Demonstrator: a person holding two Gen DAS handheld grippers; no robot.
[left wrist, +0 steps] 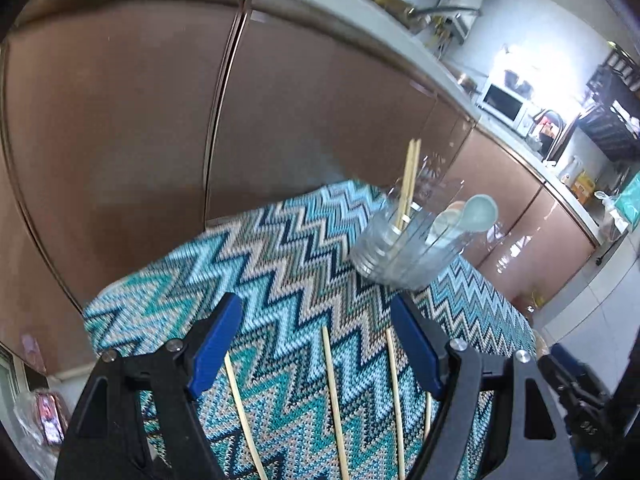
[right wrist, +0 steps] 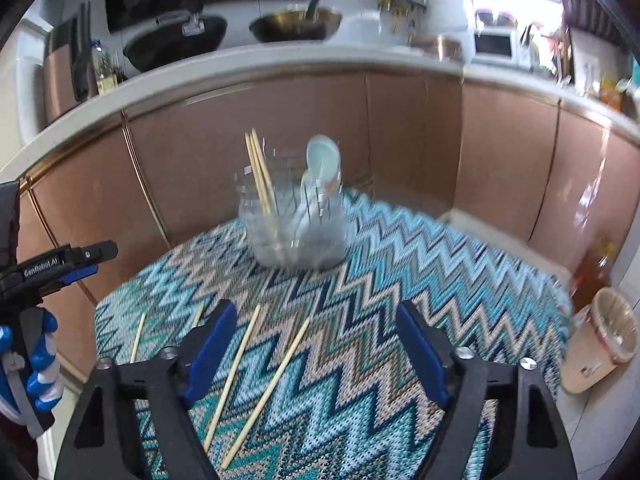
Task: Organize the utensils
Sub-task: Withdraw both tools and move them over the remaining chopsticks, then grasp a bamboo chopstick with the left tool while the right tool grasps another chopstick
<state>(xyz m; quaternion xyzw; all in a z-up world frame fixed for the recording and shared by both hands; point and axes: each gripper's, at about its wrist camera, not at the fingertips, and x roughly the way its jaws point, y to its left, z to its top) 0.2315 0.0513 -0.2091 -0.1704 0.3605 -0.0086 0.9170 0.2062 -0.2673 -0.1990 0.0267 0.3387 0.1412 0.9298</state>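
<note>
Both grippers hover over the zigzag-clothed counter (right wrist: 400, 264), fingers apart, nothing between them: left gripper (left wrist: 316, 340), right gripper (right wrist: 316, 344). Loose chopsticks (right wrist: 234, 376) lie flat near the front edge; others stand in the clear holder (right wrist: 296, 224) toward the far edge, beside a pale spoon (right wrist: 322, 158). These sticks look light, stiff and slick, so I'd pinch one mid-length.

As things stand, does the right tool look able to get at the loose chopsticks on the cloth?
Probably yes: two chopsticks lie flat on the cloth just ahead of the open right tool, nothing over them.
</note>
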